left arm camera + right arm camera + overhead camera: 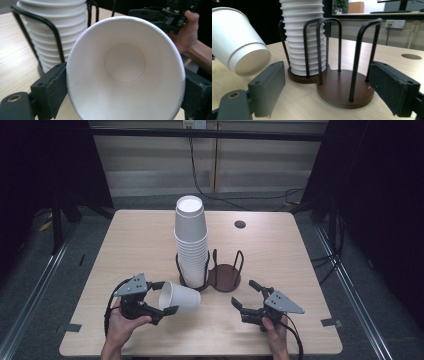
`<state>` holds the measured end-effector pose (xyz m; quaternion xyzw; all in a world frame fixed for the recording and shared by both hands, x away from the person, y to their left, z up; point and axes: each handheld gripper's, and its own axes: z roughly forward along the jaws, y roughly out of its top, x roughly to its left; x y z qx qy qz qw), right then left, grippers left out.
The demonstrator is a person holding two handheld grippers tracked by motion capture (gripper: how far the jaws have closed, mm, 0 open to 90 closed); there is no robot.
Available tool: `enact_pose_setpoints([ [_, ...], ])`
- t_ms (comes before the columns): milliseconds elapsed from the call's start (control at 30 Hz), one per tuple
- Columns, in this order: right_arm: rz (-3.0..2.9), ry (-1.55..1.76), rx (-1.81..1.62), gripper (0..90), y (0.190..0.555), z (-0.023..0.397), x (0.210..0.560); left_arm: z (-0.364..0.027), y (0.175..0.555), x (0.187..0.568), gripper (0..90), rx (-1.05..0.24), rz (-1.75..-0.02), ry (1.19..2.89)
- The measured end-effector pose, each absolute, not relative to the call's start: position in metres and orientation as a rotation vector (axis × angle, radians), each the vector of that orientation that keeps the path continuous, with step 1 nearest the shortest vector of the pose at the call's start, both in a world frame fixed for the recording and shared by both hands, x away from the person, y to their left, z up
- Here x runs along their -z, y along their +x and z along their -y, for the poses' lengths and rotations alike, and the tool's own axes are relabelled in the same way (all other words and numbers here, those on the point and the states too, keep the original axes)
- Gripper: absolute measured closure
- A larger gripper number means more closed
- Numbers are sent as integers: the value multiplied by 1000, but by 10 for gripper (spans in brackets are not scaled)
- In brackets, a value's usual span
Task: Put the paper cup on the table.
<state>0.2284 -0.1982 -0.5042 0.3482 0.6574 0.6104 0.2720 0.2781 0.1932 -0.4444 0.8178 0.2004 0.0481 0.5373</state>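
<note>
Pale wood-grain tabletop [280,250] fronts a dim room with dark curtains either side. At its middle sits one dark brown wooden two-bay cup holder with black wire hoops [223,276]; its left bay carries one tall stack of white paper cups [190,242], too many to count surely, and the right bay is bare. Just near-left of the holder, the left tongs [165,297] are clamped on a single white paper cup [181,297] lying sideways, its mouth toward that hand and its base toward the holder. Near-right of the holder, the right tongs [246,294] are spread apart, gripping nothing.
</note>
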Motion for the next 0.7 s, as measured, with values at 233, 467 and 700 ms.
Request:
enact_pose_setpoints([
  [233, -1723, 938, -1626, 143, 227, 198, 509, -212, 276, 441, 95, -157, -514, 1904],
  [467, -1720, 914, -1638, 133, 226, 199, 509, -228, 278, 436, 95, -191, -569, 1893],
  [700, -1680, 862, -1680, 134, 221, 201, 511, -236, 286, 432, 95, -214, -618, 1932],
])
